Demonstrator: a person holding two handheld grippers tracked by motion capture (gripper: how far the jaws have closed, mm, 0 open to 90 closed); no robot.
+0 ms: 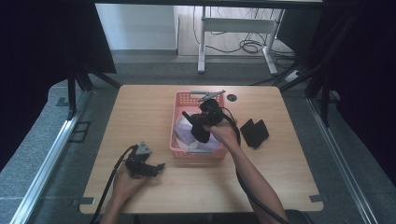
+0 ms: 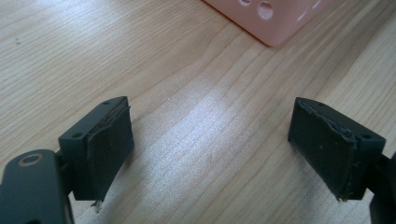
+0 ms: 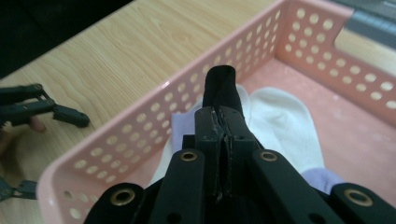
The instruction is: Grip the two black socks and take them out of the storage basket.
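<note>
Right gripper view — black sock clamped in right hand-held gripper, long axis away — over pink basket.

The left gripper points down at a light wooden table, its two black jaws rising from the bottom corners and standing wide apart with nothing between them. The rubber pads on their inner faces look worn, with frayed, ragged edges. Bare wood grain with a pale sheen of reflected light lies in the gap. At the top edge, beyond the jaws and well clear of them, sits the rounded corner of a pink plastic basket with round holes in its wall.
</note>
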